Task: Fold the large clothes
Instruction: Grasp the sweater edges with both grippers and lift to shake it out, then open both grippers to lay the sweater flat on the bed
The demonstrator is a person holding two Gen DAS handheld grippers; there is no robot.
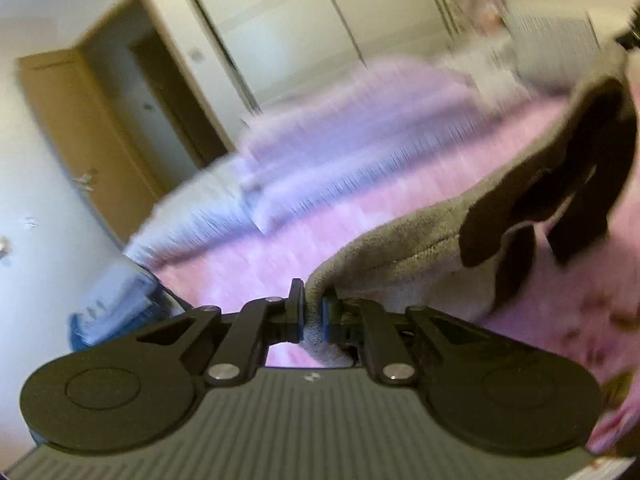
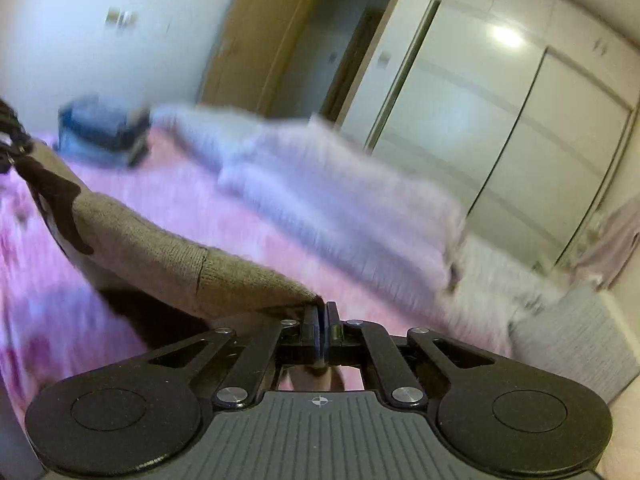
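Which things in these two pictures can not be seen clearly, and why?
- Pink bed, left view: pattern lost to motion blur.
- Sweater, right view: its lower part runs behind the right gripper.
- Blue box, right view: contents blurred.
- Sweater's black trim, left view: cut by the frame edge.

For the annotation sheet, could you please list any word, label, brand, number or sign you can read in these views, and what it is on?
No readable text in either view.
Left gripper: a small pale mark on its grey housing, too small to read.
Right gripper: a crosshair symbol on its housing, no letters.
Blue box: too blurred to show any label.
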